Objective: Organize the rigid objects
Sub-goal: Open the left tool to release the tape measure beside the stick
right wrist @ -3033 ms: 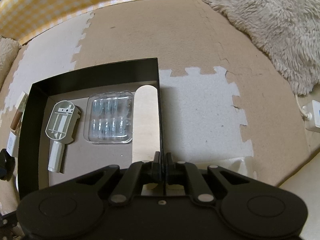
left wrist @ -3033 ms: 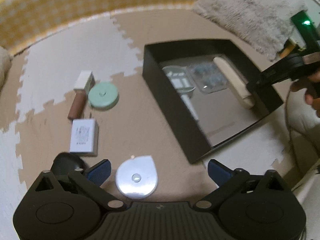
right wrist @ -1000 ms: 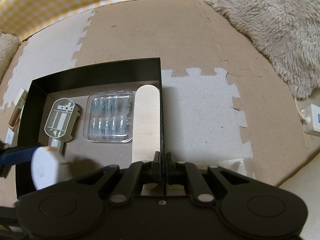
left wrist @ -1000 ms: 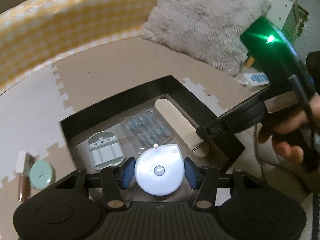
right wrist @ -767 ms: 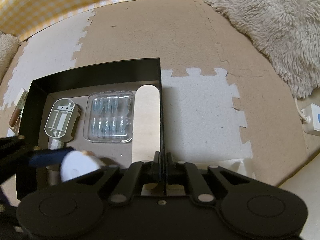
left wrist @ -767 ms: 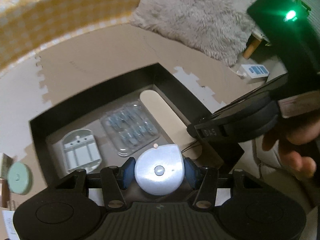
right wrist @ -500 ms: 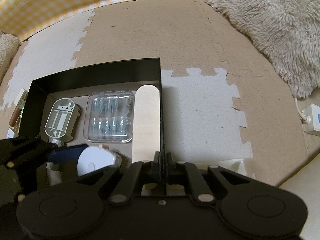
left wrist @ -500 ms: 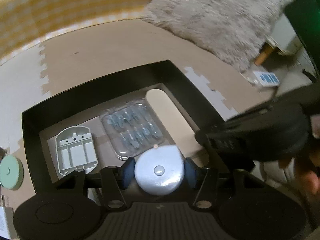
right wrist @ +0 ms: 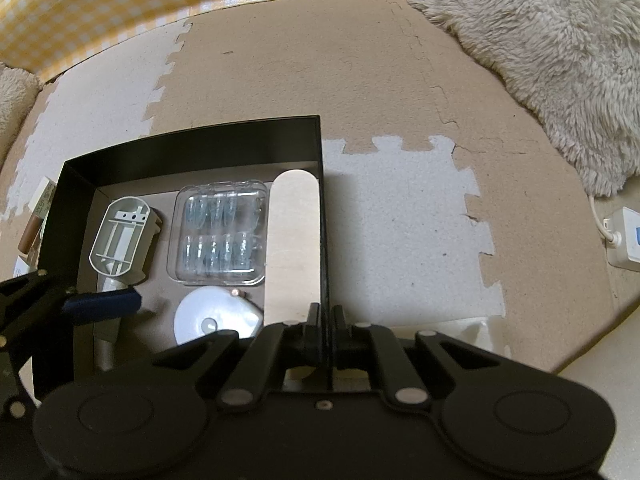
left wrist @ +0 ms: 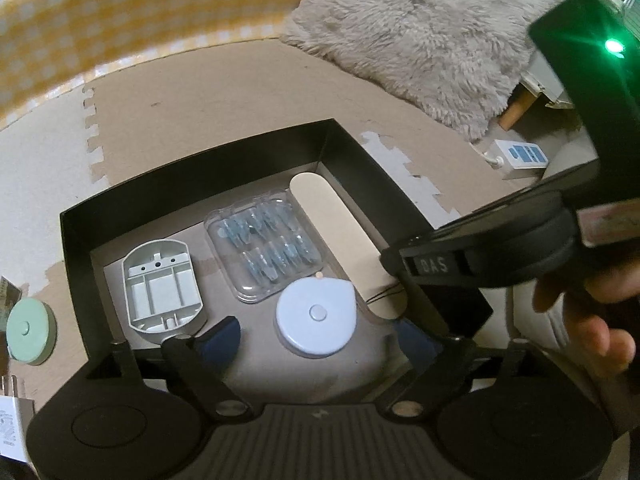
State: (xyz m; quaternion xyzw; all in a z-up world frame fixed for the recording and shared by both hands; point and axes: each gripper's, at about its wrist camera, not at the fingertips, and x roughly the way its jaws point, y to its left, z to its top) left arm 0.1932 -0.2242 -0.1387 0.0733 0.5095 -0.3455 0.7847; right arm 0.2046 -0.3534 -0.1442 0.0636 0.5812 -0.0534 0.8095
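Nearest, the left gripper hangs over the near end of the black box, its jaws opening; the blue pads stand clear on either side of the white round tape measure, which lies flat on the box floor between them. Just beside it, the right gripper is pinched tight on the box's right wall, a hand wrapped round its handle. Along that wall inside lies a long pale wooden stick. Next to the stick sits a clear blister pack of small bluish pieces, perhaps plugs. Further left is a grey plastic bracket, hollow side up. Outside the box, on the foam mat, lie a mint-green disc and a white charger. Beyond are a shaggy rug and a yellow checked cloth.
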